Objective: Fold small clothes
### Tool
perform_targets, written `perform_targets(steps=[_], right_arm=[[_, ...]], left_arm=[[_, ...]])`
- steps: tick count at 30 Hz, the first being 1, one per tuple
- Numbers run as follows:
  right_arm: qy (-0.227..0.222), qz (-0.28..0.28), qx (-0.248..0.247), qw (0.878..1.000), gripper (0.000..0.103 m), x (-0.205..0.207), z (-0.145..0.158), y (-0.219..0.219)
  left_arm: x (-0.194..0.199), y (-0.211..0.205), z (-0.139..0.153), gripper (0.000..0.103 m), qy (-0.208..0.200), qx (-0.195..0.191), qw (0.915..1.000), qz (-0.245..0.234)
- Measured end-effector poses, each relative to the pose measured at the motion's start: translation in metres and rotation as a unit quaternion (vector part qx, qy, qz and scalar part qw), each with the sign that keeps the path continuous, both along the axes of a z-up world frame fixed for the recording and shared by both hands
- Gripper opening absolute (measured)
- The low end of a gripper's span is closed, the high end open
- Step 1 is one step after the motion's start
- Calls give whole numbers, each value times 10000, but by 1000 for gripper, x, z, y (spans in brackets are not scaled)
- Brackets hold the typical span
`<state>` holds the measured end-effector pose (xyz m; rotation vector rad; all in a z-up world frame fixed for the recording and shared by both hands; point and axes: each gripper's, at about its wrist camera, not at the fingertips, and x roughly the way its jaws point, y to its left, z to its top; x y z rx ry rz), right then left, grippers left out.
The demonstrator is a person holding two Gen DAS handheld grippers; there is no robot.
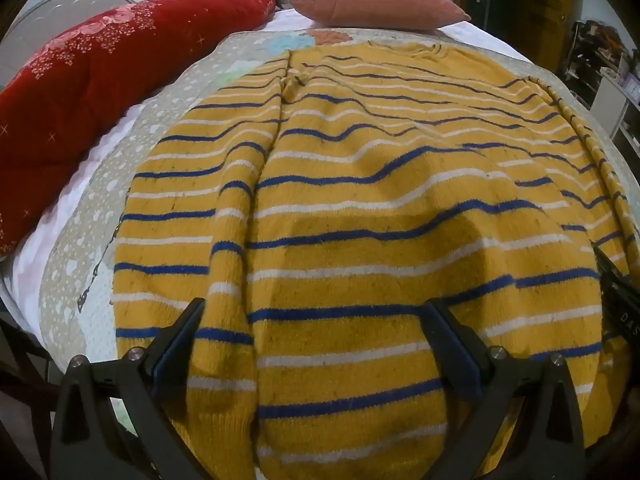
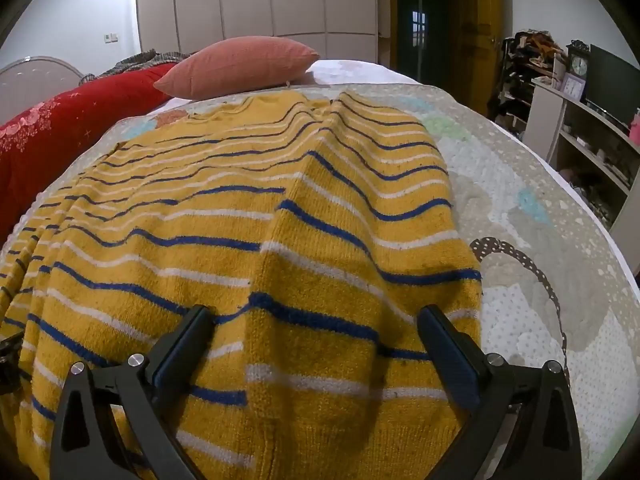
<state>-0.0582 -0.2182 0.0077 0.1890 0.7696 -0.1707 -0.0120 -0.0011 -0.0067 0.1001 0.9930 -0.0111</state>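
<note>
sweater in yellow knit with blue and white stripes is seen spread flat on a patterned quilt over the bed, collar toward a pink pillow, both sleeves already laid inward along the body. left gripper and right gripper are held low over the near hem, jaws spread wide, nothing pinched. the hem fold is judged the step in hand. it would be done well if both corners of the hem were pinched through all layers, sleeve ends included, then lifted level and carried toward the collar together, so that the stripes stay parallel and no ridge is dragged in. a red floral quilt lies alongside, well apart.
</note>
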Motion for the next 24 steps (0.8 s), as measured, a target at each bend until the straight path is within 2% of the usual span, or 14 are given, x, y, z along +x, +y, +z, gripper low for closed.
perform_targets(steps=[24], right_arm=[[-51, -144, 5, 9999, 103, -2, -4, 7]], left_arm=[[-8, 0, 0, 103, -238, -33, 9997, -18]])
